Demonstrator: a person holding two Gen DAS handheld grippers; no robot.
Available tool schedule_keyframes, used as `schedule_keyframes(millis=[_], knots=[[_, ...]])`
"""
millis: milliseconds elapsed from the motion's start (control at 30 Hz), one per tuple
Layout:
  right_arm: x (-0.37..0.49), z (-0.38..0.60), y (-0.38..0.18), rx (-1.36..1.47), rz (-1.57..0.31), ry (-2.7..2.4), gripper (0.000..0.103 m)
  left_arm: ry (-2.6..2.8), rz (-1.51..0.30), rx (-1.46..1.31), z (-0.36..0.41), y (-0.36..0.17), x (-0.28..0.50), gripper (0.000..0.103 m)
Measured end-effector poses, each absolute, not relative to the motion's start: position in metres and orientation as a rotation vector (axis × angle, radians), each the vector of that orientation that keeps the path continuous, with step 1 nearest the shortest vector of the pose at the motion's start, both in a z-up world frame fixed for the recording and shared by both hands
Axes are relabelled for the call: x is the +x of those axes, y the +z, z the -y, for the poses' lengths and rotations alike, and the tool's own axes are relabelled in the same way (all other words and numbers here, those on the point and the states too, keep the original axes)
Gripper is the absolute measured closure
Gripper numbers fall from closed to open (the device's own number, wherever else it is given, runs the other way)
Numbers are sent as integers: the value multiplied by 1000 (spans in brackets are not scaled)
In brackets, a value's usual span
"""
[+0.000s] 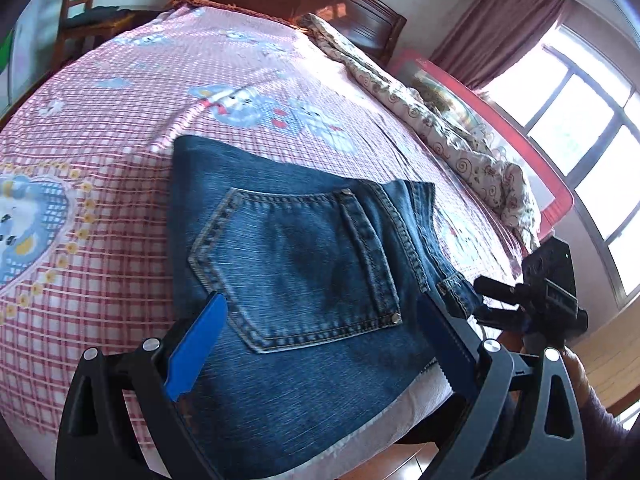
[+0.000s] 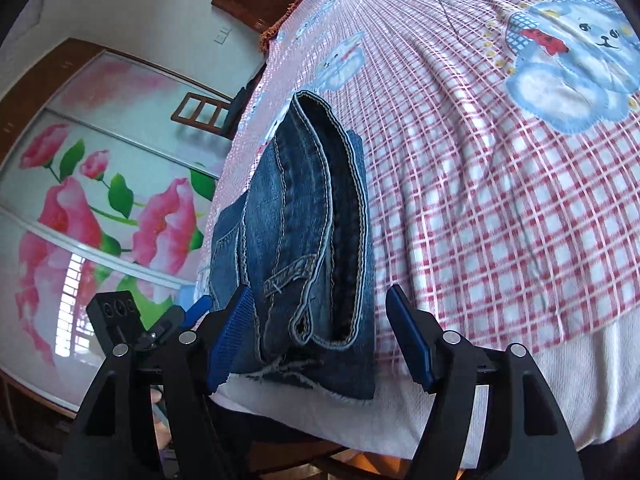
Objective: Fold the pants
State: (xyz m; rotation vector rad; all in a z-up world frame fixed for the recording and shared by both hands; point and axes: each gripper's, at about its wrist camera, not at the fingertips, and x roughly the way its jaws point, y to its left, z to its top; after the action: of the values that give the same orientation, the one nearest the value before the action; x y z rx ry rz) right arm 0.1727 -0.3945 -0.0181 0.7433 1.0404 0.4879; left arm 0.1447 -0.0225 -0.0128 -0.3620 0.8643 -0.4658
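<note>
Pants look folded, job nearly done

The jeans (image 1: pixel 304 264) sit in a small, thick bundle at the near edge of the bed (image 1: pixel 120 128), back pocket on top. The left hand-held gripper (image 1: pixel 320 320) and right hand-held gripper (image 2: pixel 320 316) are both wide apart, holding nothing. Maybe just a little tidying left.

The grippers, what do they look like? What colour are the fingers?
Both grippers match. The left gripper and right gripper have black frames with triangle-shaped cut-outs and round silver bolts. Their fingers are flat, bright blue pads; some have ribbed faces. No cables show.
</note>
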Motion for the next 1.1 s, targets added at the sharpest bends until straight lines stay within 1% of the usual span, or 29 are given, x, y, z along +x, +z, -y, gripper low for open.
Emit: schedule_keyframes(millis=[133, 167, 200, 233, 267, 300, 333, 400, 433, 600, 633, 700, 767, 800, 833, 933, 1100], knots=[[169, 378, -14, 750, -1049, 505, 35, -456, -864, -427, 0, -12, 138, 7], [169, 374, -16, 746, -1061, 501, 38, -470, -869, -455, -3, -13, 132, 7], [169, 370, -15, 739, -1057, 495, 47, -482, -877, -476, -3, -14, 125, 7], [170, 365, -13, 731, -1050, 502, 66, -508, -882, -491, 0, -16, 116, 7], [170, 360, -11, 720, -1055, 493, 75, -539, -884, -498, 7, -18, 108, 7], [171, 359, -9, 755, -1048, 503, 81, -570, -888, -490, 16, -20, 96, 7], [171, 360, -10, 837, -1043, 529, 84, -601, -888, -470, 27, -22, 86, 7], [171, 364, -12, 993, -1028, 561, 85, -631, -854, -390, 51, -20, 67, 7], [170, 363, -12, 1086, -1011, 594, 86, -595, -805, -357, 57, -15, 59, 7], [149, 338, -17, 1465, -888, 807, 86, -397, -565, -371, 28, 33, 58, 6], [143, 337, -25, 1473, -889, 804, 86, -377, -532, -364, 20, 43, 63, 2], [137, 340, -56, 1416, -958, 701, 86, -347, -512, -355, 7, 55, 81, 2], [135, 357, -86, 1327, -1015, 556, 86, -354, -554, -346, 7, 56, 108, 2], [134, 363, -92, 1297, -1012, 530, 87, -357, -563, -331, 12, 53, 119, 2], [131, 365, -89, 1298, -991, 531, 87, -366, -572, -308, 19, 48, 131, 2], [136, 360, -61, 1148, -976, 530, 87, -367, -632, -235, 50, 22, 157, 2], [149, 364, -48, 1111, -972, 489, 87, -312, -732, -215, 69, -16, 180, 2]])
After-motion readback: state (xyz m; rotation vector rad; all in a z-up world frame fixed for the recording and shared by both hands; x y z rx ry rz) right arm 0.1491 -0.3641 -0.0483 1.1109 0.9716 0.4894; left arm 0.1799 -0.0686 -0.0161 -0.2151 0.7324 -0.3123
